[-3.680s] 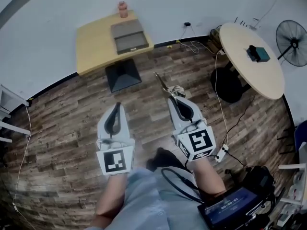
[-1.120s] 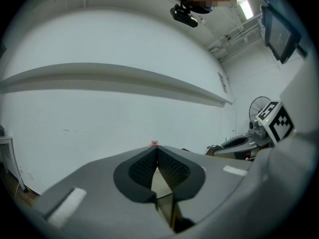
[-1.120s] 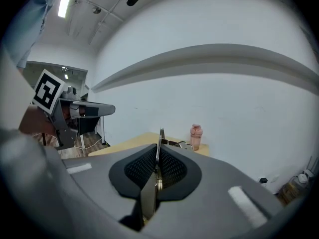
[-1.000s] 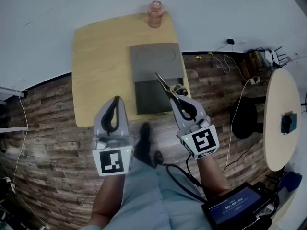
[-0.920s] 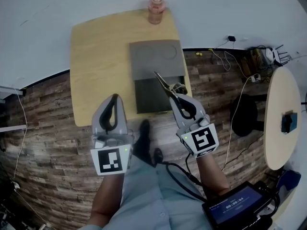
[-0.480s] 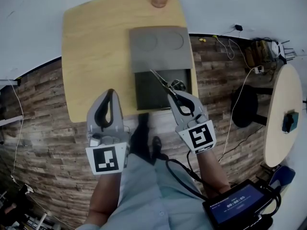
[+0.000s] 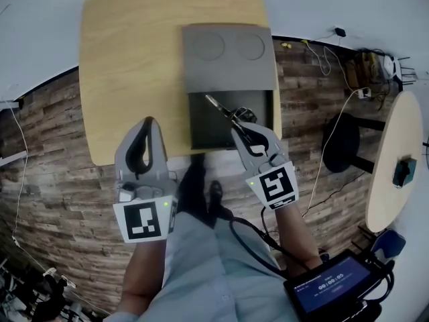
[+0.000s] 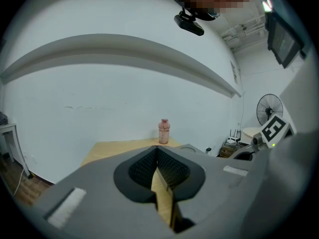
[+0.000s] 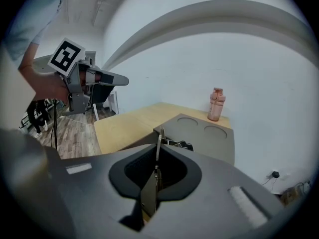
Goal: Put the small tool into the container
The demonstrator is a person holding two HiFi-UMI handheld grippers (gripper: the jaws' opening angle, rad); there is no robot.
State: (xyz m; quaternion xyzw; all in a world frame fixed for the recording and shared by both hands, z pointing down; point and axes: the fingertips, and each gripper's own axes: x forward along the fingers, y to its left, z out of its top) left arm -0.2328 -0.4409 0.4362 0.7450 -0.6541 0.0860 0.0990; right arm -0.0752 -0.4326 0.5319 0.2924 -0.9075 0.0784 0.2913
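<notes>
My right gripper (image 7: 239, 132) is shut on the small metal tool (image 7: 220, 109), a thin scissor-like piece that sticks out forward past the fingertips. Its tip hangs over the dark open compartment of the grey container (image 7: 201, 129), which lies on the wooden table (image 7: 127, 79) with its lid (image 7: 228, 56) folded back. In the right gripper view the tool (image 9: 158, 142) rises from between the jaws, and the container (image 9: 209, 136) lies just beyond. My left gripper (image 7: 147, 123) is shut and empty, at the table's near edge, left of the container. The left gripper view (image 8: 157, 151) shows its jaws meeting at the tips.
A pink bottle (image 9: 216, 104) stands at the table's far edge by the white wall. To the right are a round table (image 7: 395, 153), a black stool (image 7: 342, 146) and cables on the plank floor. A tablet (image 7: 328, 290) hangs at my right hip.
The table and container have come closer and now lie right under the grippers. The tool's tip has moved from short of the box to over its open compartment.
</notes>
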